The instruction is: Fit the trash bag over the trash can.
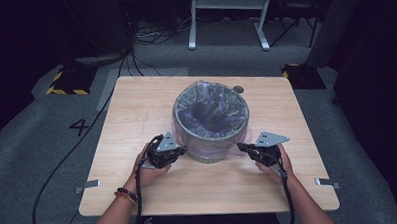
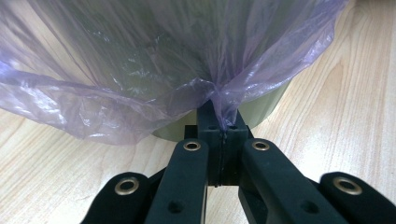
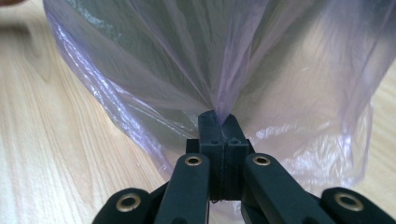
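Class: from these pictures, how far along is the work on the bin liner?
Done: the purple liner sits in the bin, its edge folded over the rim. In hand: the left hand-held gripper and the right hand-held gripper each pinch that skirt. Left: probably lifting it off.

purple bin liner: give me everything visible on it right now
The purple bin liner is thin, translucent, crinkled plastic. It lines a grey-green round bin at the wooden table's middle; its edge folds over the rim and drapes down the outside. The left gripper and right gripper each pinch a gathered fold of the skirt, on opposite sides.
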Motion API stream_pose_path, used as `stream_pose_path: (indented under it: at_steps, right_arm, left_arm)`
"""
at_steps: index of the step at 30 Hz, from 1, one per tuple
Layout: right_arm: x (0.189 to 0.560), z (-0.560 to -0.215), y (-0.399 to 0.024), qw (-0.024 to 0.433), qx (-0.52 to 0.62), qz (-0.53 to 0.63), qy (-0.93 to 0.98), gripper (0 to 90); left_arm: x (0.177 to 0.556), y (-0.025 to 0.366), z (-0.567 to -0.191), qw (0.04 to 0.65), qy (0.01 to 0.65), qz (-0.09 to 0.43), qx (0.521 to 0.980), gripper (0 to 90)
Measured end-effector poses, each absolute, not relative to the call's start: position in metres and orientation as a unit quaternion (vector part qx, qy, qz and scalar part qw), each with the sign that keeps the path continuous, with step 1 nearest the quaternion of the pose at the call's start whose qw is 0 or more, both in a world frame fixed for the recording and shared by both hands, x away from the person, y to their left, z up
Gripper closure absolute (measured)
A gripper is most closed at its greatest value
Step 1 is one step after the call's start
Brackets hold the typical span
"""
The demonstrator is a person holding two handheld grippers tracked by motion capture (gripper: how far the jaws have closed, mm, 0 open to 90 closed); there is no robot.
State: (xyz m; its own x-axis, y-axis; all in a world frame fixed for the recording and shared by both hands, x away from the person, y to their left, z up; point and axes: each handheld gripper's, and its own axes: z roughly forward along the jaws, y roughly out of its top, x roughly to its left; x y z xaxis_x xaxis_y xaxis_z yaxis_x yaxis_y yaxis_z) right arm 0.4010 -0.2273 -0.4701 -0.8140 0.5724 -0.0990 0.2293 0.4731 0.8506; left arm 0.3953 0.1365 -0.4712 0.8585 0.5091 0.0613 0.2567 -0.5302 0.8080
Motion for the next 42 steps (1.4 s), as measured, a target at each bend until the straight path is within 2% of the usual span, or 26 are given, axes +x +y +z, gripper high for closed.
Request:
stream_pose_path:
  at_steps: [11, 13, 14, 16, 20, 24, 28, 31, 42]
  right_arm:
    - [0.412, -0.484, -0.230, 0.177, 0.271, 0.437, 0.839, 90.0]
    - [0.413, -0.485, -0.231, 0.176, 0.278, 0.436, 0.838, 87.8]
    - [0.413, -0.485, -0.231, 0.177, 0.280, 0.436, 0.837, 85.1]
    - [0.413, -0.484, -0.234, 0.178, 0.286, 0.441, 0.832, 79.1]
    - [0.410, -0.477, -0.243, 0.172, 0.289, 0.460, 0.822, 61.1]
    - [0.410, -0.477, -0.261, 0.126, 0.293, 0.476, 0.819, 41.2]
    - [0.408, -0.478, -0.269, 0.122, 0.300, 0.455, 0.829, 32.5]
    - [0.404, -0.477, -0.272, 0.130, 0.301, 0.451, 0.830, 27.0]
    - [0.394, -0.466, -0.282, 0.165, 0.309, 0.462, 0.815, 21.3]
  left_arm:
    - [0.401, 0.135, -0.482, 0.421, 0.238, 0.135, 0.865, 89.9]
    - [0.400, 0.136, -0.482, 0.425, 0.241, 0.140, 0.861, 89.5]
    - [0.399, 0.137, -0.482, 0.427, 0.247, 0.142, 0.858, 85.0]
    - [0.398, 0.140, -0.482, 0.427, 0.267, 0.145, 0.851, 63.7]
    - [0.390, 0.147, -0.480, 0.412, 0.278, 0.133, 0.858, 31.3]
    - [0.387, 0.152, -0.483, 0.392, 0.295, 0.149, 0.858, 18.3]
    - [0.384, 0.164, -0.478, 0.405, 0.309, 0.155, 0.846, 16.3]
    - [0.379, 0.170, -0.478, 0.393, 0.310, 0.165, 0.850, 15.9]
    - [0.364, 0.182, -0.488, 0.358, 0.325, 0.167, 0.859, 16.0]
